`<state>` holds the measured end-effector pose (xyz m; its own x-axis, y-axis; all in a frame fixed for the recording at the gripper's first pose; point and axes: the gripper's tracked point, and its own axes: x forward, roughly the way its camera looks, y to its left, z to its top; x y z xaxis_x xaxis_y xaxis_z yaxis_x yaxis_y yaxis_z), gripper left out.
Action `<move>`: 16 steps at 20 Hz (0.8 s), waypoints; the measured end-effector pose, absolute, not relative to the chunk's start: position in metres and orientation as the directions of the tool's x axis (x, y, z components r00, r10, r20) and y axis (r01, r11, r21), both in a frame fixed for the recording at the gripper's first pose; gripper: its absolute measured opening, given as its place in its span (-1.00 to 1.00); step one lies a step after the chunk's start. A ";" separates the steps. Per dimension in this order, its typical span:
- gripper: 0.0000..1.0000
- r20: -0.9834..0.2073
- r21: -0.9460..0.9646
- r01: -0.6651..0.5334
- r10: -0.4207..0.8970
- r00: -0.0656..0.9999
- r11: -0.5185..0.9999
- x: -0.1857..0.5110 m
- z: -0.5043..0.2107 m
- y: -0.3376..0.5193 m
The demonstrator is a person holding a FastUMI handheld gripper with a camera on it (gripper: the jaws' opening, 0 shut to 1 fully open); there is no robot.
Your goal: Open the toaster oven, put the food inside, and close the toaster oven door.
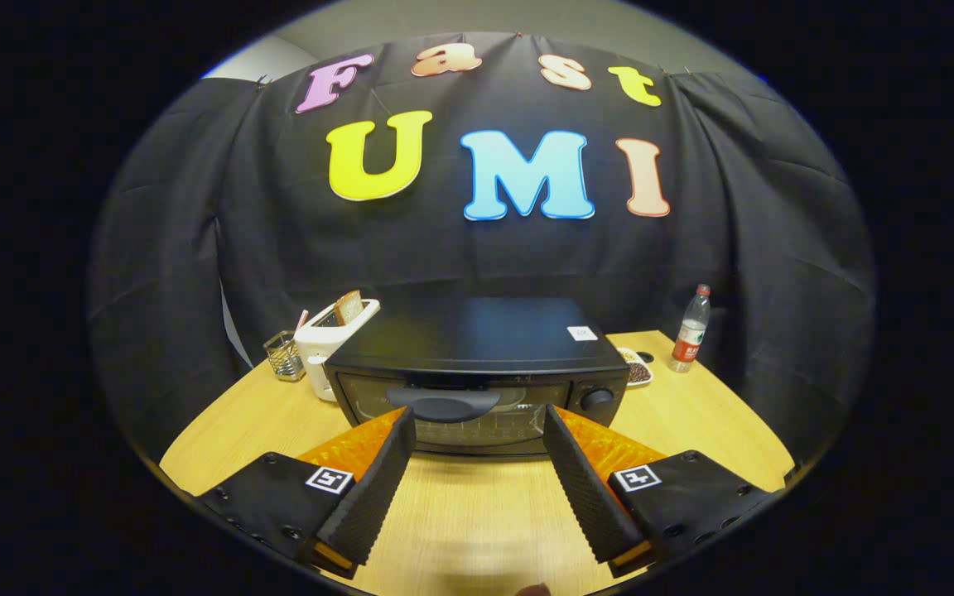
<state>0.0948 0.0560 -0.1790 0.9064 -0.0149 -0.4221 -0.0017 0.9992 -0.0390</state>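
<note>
Here, on a wooden desk [692, 414], a black toaster oven [477, 372] sits shut at twelve o'clock from the tongs [477, 426], its door facing them. The door handle [444, 404] runs crosswise, nine to three o'clock, just ahead. The tongs stand apart, empty, fingertips nearly at the door.

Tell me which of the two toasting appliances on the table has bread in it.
The white pop-up toaster, behind the black toaster oven, has a slice standing in its slot. The open claw faces the oven's closed door.
</note>
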 end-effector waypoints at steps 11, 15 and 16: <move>0.97 -0.253 0.009 0.040 -0.037 0.967 0.999 0.023 -0.088 -0.031; 0.97 -0.233 -0.012 0.052 -0.053 0.971 0.999 0.000 -0.072 -0.066; 0.96 -0.222 -0.020 0.059 -0.062 0.973 0.998 -0.006 -0.066 -0.076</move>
